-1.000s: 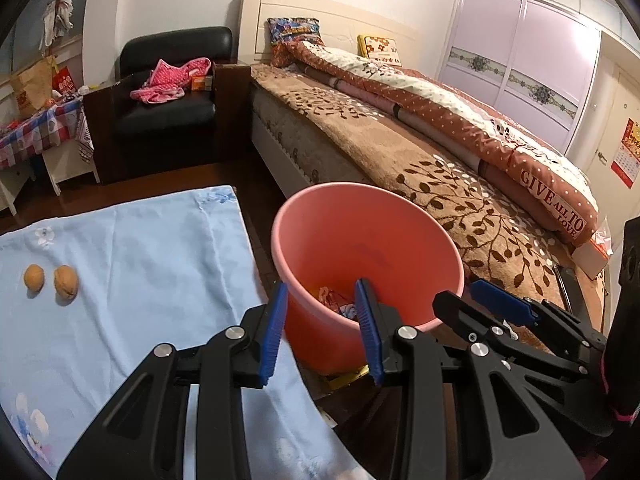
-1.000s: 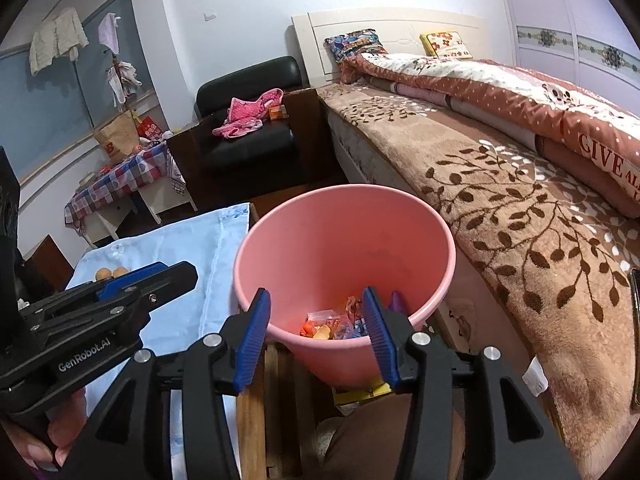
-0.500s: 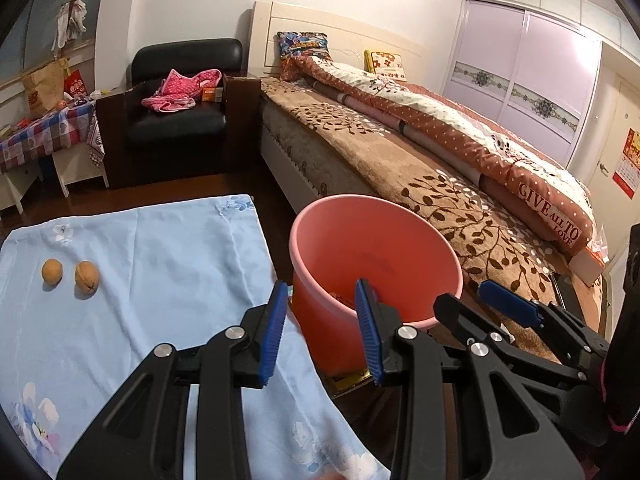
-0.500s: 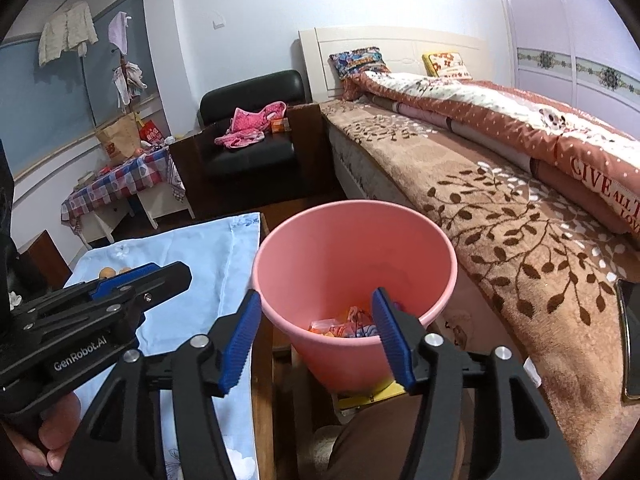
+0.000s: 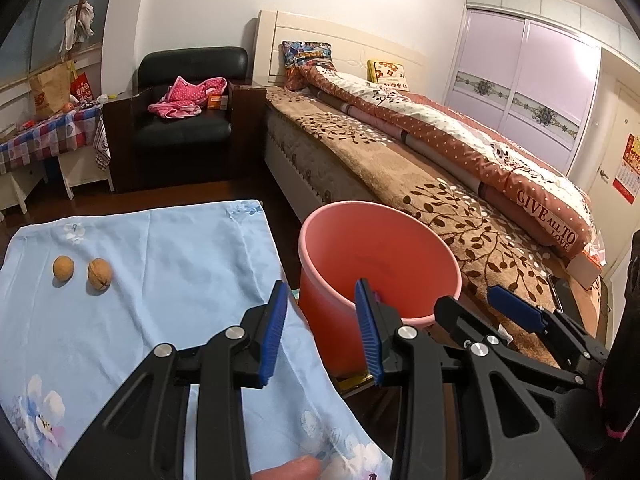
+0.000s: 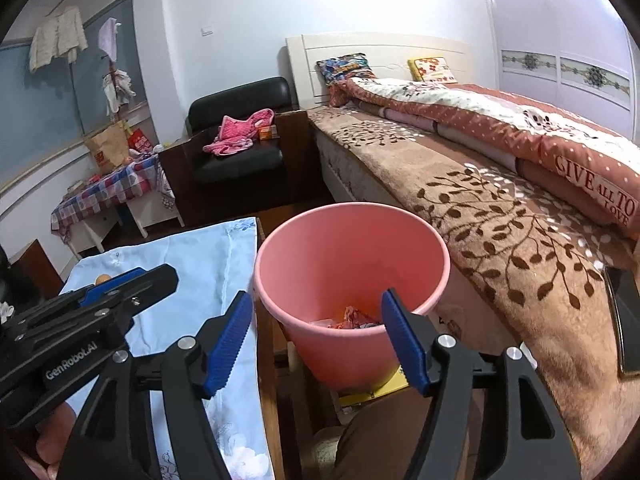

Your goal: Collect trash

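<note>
My view: tabletop point(image 5: 256, 216) under a pale blue floral cloth point(image 5: 168, 280); two walnuts point(image 5: 80, 272) lie side by side on it, near its left edge.

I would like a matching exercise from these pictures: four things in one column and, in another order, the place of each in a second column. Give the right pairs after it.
Things:
1. two walnuts
2. pink garment
3. wrappers
4. yellow floral pillow

Places:
A. at the head of the bed
B. on the light blue cloth
C. at the bottom of the pink bucket
D. on the black armchair

Pairs: 1-B, 2-D, 3-C, 4-A
</note>
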`<state>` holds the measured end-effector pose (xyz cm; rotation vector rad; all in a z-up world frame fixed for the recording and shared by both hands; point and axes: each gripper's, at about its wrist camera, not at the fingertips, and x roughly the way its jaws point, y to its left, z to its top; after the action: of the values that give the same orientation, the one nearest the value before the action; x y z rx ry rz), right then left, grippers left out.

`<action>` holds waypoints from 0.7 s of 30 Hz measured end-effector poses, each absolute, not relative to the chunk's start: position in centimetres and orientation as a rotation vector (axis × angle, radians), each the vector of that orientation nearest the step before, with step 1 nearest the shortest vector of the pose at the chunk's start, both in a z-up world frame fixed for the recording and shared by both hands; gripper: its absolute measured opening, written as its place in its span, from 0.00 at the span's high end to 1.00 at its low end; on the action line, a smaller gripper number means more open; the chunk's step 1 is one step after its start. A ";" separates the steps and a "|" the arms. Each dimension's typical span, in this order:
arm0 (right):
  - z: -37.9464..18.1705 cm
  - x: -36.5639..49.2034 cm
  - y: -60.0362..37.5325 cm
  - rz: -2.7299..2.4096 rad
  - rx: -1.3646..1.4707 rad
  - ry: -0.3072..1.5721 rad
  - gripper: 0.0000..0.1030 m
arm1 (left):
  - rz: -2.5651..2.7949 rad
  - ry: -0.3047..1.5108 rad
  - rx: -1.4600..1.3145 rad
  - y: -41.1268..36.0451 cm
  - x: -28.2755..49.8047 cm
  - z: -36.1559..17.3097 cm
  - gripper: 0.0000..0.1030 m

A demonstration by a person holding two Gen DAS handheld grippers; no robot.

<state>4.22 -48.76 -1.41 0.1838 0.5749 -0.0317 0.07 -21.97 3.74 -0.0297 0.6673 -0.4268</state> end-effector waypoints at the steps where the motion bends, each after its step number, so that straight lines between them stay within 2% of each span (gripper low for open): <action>1: -1.5 4.2 -48.7 -0.039 0.184 0.576 0.35 | -0.427 0.667 -0.032 -21.9 0.0 3.7 0.66; 21: -1.5 3.9 -47.4 -0.101 0.163 0.569 0.35 | -0.405 0.672 -0.069 -20.1 0.0 3.2 0.66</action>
<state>3.90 -47.40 -1.48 0.1632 0.5688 -0.1013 -0.04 -20.06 3.21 -0.0690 0.6718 -0.4053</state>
